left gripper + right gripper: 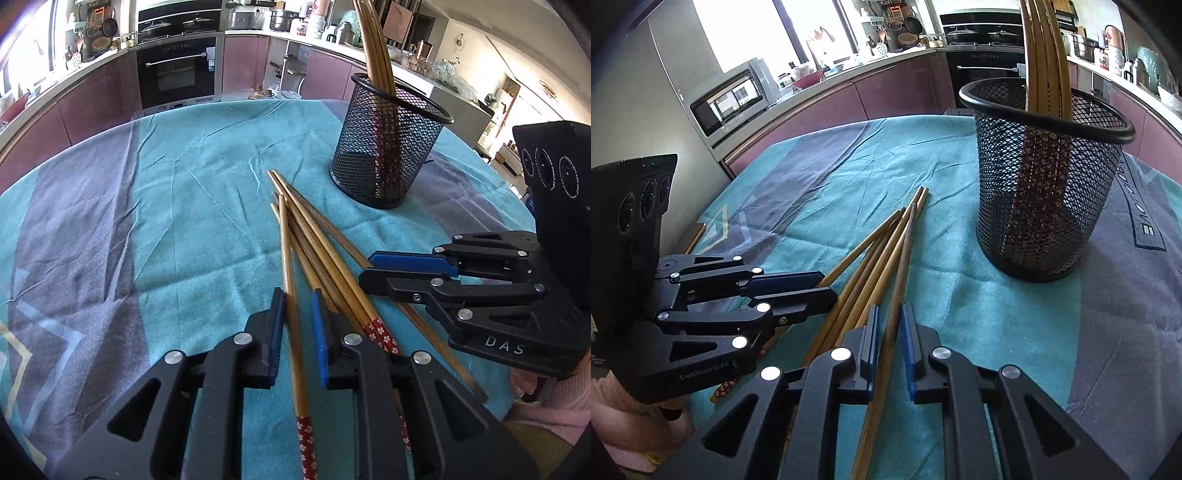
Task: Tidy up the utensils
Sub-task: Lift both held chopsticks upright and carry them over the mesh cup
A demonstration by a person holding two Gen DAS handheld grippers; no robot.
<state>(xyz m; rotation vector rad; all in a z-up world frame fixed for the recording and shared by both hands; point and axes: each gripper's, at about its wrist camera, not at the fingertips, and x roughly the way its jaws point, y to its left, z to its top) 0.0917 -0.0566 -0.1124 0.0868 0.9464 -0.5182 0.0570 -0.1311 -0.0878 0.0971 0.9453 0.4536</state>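
Left wrist view first: the left gripper [297, 314] sits at the near edge, pointing down at the table, and its blue pads are pinched on a single chopstick [290, 291] that runs between them, red flowered end nearest the camera. Just right of that one lies the loose pile of chopsticks [325, 254], fanned out on the teal tablecloth [184, 206] with their thin tips pointing to the far side. Off to the right the right gripper [369, 267] comes in sideways, jaws pressed nearly together over the right side of the pile; from this angle I can't tell what it's pinching. Further back and to the right stands the black mesh cup [388, 147], upright, with a bunch of chopsticks [373, 44] already standing in it, leaning out over the rim. Kitchen counters and an oven [177, 70] are way behind.

Right wrist view: the right gripper [890, 321] is at the near edge, its blue pads closed on one chopstick [897, 273] that passes between them and points away. The rest of the pile [864, 258] lies just left of it on the cloth [979, 314]. The left gripper [827, 286] shows at the left, jaws close together, tips over the pile. A bit of pink sleeve [613, 402] shows under it. The mesh cup [1045, 177] stands far right, apart from the pile, with its chopsticks [1043, 55] sticking up out of the frame
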